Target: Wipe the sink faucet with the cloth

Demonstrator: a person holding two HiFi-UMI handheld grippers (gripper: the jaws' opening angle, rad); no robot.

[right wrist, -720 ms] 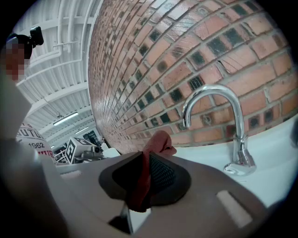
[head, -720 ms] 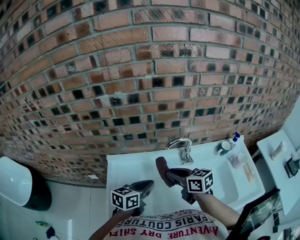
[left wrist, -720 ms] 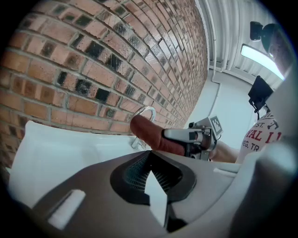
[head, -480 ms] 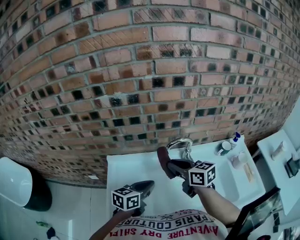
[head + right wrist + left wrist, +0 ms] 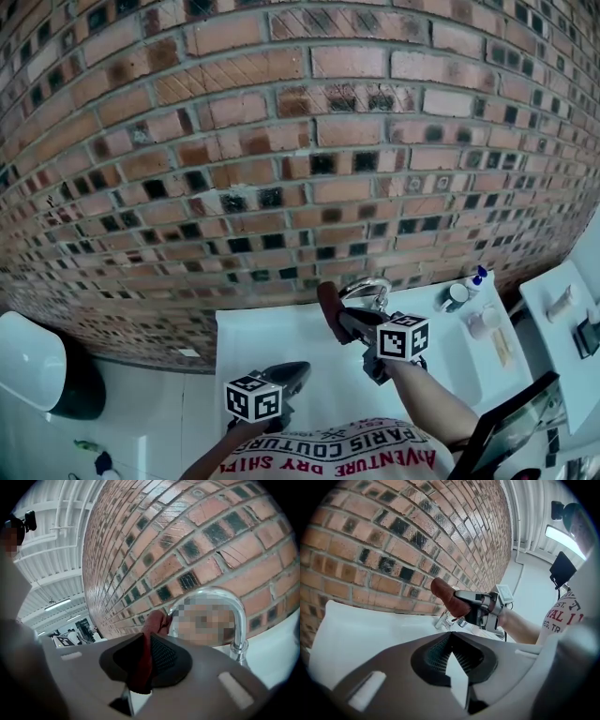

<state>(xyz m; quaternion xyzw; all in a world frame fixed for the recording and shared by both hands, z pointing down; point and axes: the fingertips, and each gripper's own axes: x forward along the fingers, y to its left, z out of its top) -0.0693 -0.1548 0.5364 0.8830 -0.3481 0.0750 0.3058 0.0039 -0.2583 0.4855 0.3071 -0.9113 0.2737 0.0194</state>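
A chrome curved faucet stands at the back of the white sink, against the brick wall. My right gripper is shut on a reddish-brown cloth, and the cloth's tip is at the left end of the faucet's spout. In the right gripper view the cloth runs up between the jaws to the spout of the faucet. My left gripper hangs low over the sink's front, shut and holding nothing. From the left gripper, the cloth shows ahead beside the faucet.
Small bottles and a cup stand at the sink's back right corner. A white toilet is at the far left on the tiled floor. A white shelf with small items lies at the right edge.
My right gripper has carried the cloth up and back toward the faucet's spout. The left gripper has stayed where it was.
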